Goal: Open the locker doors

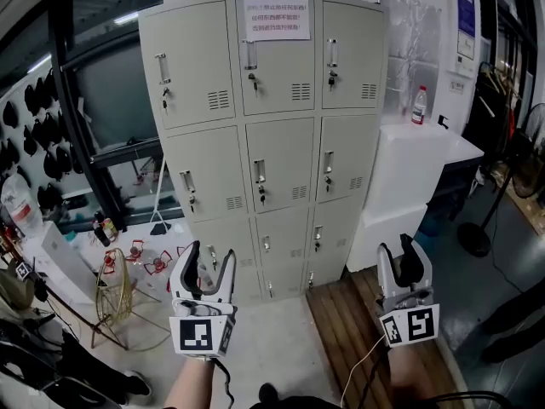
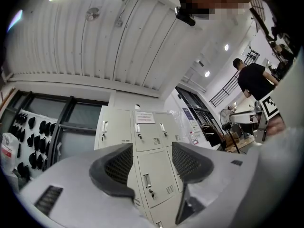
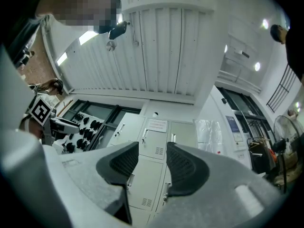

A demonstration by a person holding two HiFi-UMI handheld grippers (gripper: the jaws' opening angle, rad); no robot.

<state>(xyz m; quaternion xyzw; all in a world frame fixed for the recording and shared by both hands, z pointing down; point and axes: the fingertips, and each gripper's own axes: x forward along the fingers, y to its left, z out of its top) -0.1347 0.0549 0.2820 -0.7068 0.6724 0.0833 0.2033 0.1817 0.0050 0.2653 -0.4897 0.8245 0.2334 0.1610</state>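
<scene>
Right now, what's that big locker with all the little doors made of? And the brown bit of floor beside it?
The locker looks like sheet metal painted matte beige: it has thin flat doors, punched vent slots and shiny metal handles. The brown floor strip looks like wood planks, going by its long parallel board lines, though it could be wood-look flooring.

Bright, even ceiling-lamp light; sharp centres, strong fisheye bending and dark vignetted corners in gripper views.
</scene>
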